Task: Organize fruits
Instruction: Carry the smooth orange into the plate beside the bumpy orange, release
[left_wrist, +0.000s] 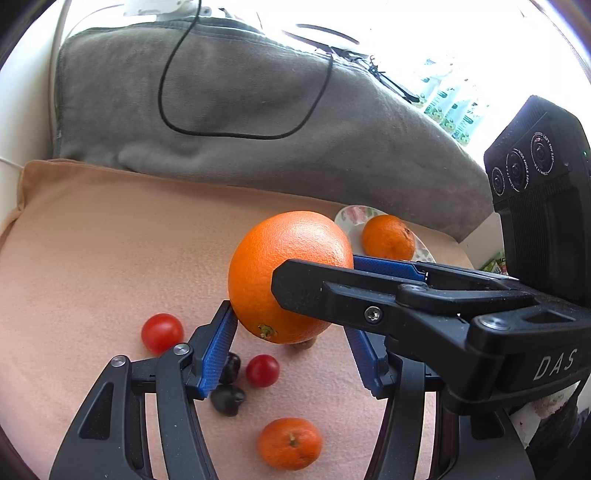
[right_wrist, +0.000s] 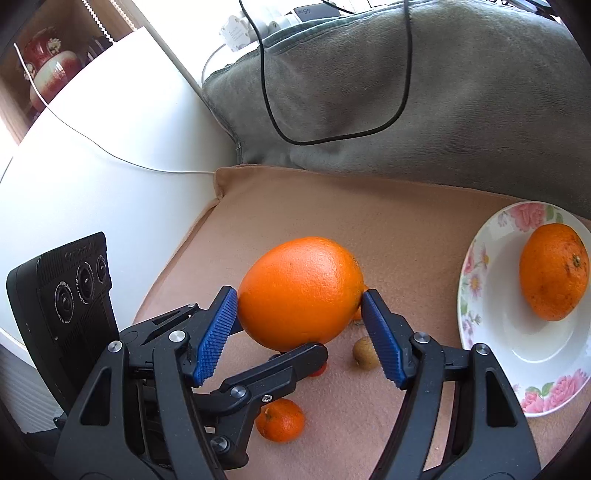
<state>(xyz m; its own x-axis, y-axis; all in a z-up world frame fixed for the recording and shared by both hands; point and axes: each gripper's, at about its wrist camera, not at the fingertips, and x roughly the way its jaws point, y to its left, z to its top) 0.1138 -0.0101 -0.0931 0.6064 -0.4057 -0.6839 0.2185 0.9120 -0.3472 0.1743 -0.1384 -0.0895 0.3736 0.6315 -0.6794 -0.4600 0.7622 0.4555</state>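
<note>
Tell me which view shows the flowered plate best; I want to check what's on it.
The right wrist view: the plate shows most of its rim, with one mandarin on it. In the left wrist view the plate is mostly hidden behind the big orange.

Left gripper (left_wrist: 291, 328) and right gripper (right_wrist: 299, 321) crossed, tilted downward — both sets of jaws clamped on one fruit.
</note>
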